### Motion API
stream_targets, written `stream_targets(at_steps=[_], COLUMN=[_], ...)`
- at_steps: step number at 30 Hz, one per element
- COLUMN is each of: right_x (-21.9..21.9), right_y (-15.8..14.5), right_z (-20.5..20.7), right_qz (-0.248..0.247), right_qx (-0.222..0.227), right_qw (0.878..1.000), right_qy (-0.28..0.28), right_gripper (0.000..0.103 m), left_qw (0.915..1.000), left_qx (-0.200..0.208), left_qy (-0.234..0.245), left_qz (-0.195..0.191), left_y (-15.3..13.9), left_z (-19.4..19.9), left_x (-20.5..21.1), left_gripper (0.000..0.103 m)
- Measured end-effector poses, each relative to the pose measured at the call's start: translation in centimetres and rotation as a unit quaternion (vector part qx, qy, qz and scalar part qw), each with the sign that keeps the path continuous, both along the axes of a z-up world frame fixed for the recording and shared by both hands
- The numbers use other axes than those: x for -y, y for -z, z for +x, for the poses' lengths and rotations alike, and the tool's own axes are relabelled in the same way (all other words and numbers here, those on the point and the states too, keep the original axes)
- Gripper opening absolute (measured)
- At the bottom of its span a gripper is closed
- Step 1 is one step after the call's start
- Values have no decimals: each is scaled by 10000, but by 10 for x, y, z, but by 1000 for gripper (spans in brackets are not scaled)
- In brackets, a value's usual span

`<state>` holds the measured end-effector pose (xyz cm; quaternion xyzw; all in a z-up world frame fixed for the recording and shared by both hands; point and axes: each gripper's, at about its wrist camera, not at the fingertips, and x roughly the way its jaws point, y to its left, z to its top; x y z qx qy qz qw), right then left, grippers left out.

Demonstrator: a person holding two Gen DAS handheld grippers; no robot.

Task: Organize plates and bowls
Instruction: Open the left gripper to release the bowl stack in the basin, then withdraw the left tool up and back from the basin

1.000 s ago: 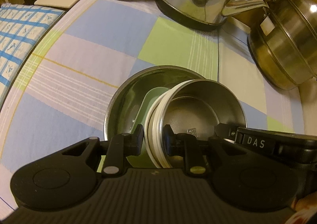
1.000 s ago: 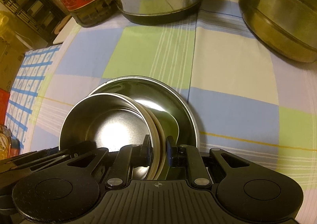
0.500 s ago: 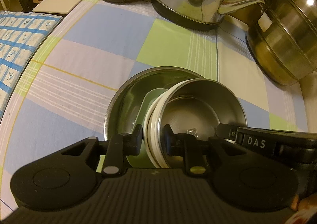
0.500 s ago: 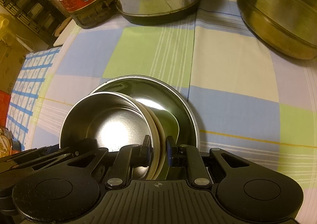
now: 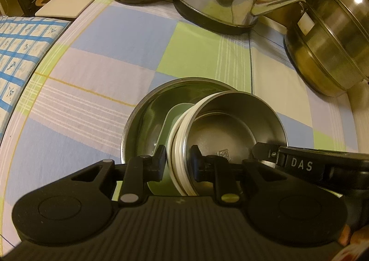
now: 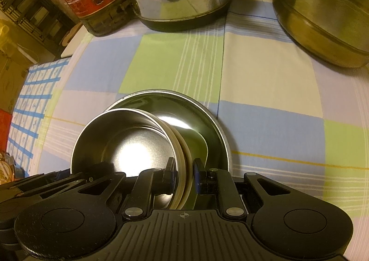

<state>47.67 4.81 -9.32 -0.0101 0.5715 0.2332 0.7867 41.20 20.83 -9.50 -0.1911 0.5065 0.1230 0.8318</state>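
A: Left view?
B: The left gripper (image 5: 177, 159) is clamped on the stack (image 5: 178, 145) of bowls, tilted above the large bowl (image 5: 143, 127) on the cloth (image 5: 115, 58).
A: Right view?
B: The right gripper (image 6: 183, 174) pinches the stack's (image 6: 182, 157) opposite rim, over the large bowl (image 6: 207, 122).

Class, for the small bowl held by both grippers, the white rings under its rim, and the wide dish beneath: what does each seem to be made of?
Small bowl: apparently stainless steel, brushed, with a bright glare and a stamped mark. White rings: matte and cream, perhaps ceramic or plastic; unclear. Wide dish: polished metal, mirror-like reflections.
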Motion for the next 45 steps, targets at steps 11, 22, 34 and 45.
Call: stream_targets(at_steps=[11, 22, 34, 45], right_x=[8, 43, 89, 124], right_y=[-6, -50, -68, -65], right_z=[-2, -38, -121, -191], right_qz=[228, 1197, 1227, 1086], right_qx=[102, 721, 1132, 1135], right_qw=[9996, 9894, 9822, 9853], right_qy=[92, 388, 857, 666], right_gripper=[22, 59, 61, 61], left_qw=[9995, 9905, 9817, 9827], left_qx=[139, 824, 903, 801], left_qy=[183, 848, 1526, 1547], left_qz=[232, 698, 694, 633], left_y=[-6, -50, -61, -65], left_z=[-4, -36, -110, -170], left_x=[-1, 6, 29, 76], left_gripper=[24, 30, 31, 31])
